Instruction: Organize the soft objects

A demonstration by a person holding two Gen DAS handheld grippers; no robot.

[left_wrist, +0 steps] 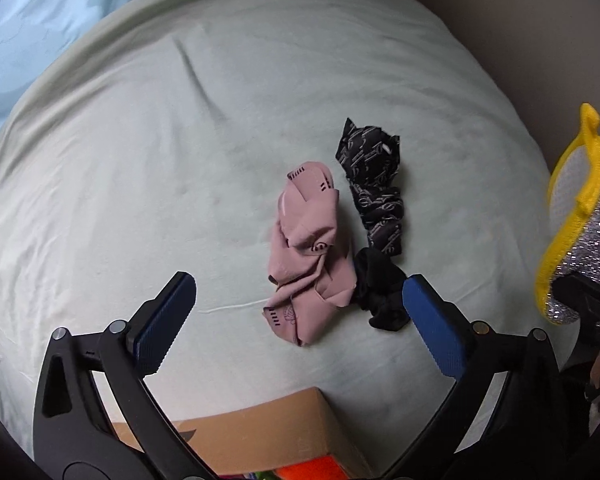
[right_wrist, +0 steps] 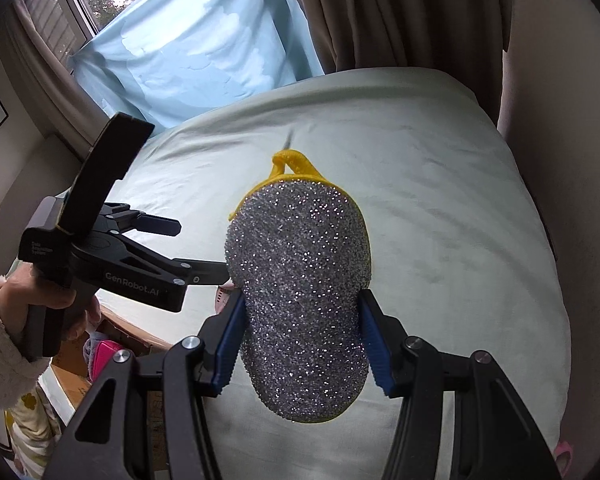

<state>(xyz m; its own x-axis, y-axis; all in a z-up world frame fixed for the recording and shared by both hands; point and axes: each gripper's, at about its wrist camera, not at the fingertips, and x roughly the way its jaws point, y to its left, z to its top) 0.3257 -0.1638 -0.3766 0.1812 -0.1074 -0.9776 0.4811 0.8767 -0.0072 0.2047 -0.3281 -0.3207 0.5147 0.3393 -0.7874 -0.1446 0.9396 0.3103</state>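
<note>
Our right hand-held gripper [right_wrist: 300, 340] clamps the glittery silver sponge with yellow trim [right_wrist: 300, 292] above the pale green bed [left_wrist: 140, 160]; our left hand-held gripper [left_wrist: 296, 320] gapes empty over the crumpled pink cloth [left_wrist: 306, 256] mid-bed.

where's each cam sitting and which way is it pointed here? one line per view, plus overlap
Left wrist: on the left gripper, facing steeply down at the bed, pink cloth and black cloths; own open fingers show.
Right wrist: on the right gripper, angled down across the bed toward the window; fingers clamp the glittery sponge.
Shared: bed, sponge, both grippers.
</note>
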